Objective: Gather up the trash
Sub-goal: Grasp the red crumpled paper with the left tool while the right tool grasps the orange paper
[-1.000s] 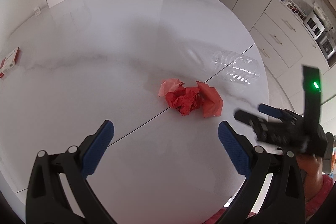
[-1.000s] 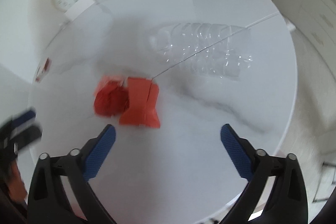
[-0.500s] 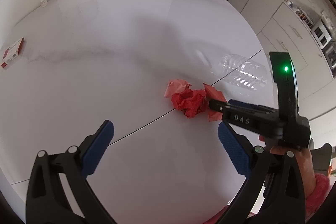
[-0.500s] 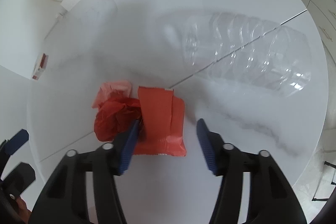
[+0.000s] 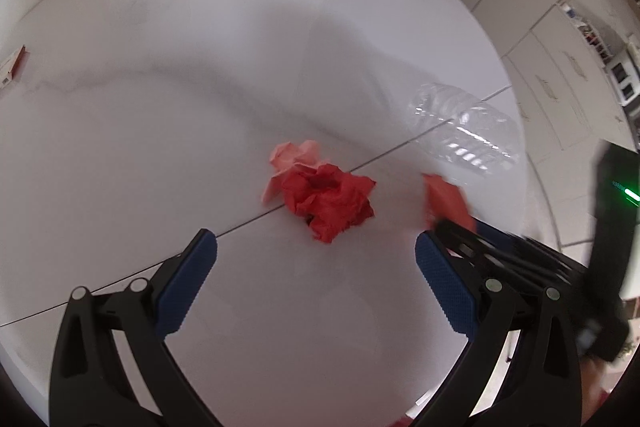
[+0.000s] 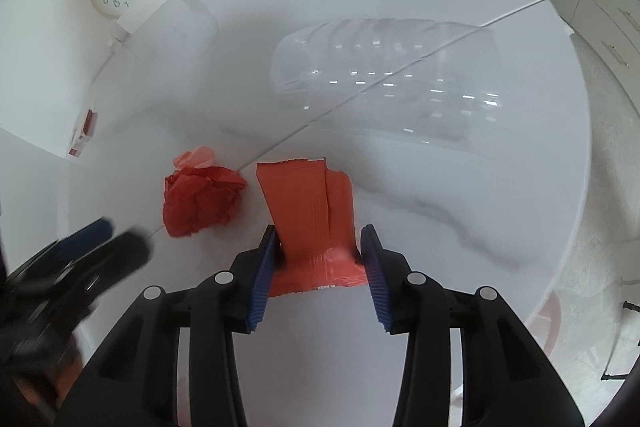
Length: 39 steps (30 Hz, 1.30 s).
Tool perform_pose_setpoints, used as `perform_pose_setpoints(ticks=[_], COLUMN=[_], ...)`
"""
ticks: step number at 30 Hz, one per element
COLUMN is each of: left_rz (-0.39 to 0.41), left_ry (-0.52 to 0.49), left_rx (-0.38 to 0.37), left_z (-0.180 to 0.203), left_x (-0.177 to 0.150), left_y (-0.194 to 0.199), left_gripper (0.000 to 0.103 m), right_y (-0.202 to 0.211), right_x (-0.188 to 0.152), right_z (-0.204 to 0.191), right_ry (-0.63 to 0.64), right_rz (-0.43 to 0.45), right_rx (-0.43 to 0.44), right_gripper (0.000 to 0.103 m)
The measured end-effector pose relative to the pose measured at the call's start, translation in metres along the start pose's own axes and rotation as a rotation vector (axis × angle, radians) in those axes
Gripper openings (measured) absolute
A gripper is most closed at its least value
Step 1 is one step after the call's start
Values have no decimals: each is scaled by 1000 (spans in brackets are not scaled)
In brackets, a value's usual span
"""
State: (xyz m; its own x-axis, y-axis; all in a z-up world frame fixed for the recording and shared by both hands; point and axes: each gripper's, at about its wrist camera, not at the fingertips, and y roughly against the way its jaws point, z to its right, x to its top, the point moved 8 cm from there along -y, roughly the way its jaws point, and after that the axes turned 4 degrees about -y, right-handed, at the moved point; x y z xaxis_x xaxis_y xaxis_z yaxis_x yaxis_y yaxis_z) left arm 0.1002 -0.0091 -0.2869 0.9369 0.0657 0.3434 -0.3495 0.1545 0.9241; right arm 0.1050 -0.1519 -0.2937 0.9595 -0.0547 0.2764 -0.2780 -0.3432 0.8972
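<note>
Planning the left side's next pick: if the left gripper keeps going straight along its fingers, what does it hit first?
Most likely the crumpled red paper ball, lying on the table just ahead of the open left gripper and roughly centred between its fingers. Depth is uncertain through the fisheye.

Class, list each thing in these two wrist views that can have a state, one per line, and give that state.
Left claw: open, empty, above the table.
Right claw: closed on the red wrapper.
Red wrapper: flat, torn at its top edge, gripped at its near end.
Crumpled red paper: balled up, loose on the table.
Clear plastic bottle: lying on its side, looks empty.
White table: bears the trash.
</note>
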Motion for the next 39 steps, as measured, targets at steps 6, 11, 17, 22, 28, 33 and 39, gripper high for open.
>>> perform_pose_setpoints(ticks=[6,11,17,22,28,33,39], left_rz=[-11,-21,-26,-29,-9,7,23], left_ry=[86,162,195,185,142,87,-47], left_rx=[52,81,88,76,33,17,-16], left_z=[3,2,2,1,3,5,25], left_x=[5,7,10,7,1,-8,-25], left_y=[-29,-48,-57,-54,-36,-21,10], left_gripper=[93,82,54,46,45,45,45], right_y=[21,29,32,35,40,40,66], right_x=[-8,-11,-13,-12,-12,-17,-41], right_z=[20,35,43,46,47,47,67], right_ry=[4,10,14,19,18,11,-61], right_rz=[8,-2,-12,-7,4,12,70], right_rx=[-11,-21,-11,5,21,28,22], right_gripper=[43,43,43,43,43,43,43])
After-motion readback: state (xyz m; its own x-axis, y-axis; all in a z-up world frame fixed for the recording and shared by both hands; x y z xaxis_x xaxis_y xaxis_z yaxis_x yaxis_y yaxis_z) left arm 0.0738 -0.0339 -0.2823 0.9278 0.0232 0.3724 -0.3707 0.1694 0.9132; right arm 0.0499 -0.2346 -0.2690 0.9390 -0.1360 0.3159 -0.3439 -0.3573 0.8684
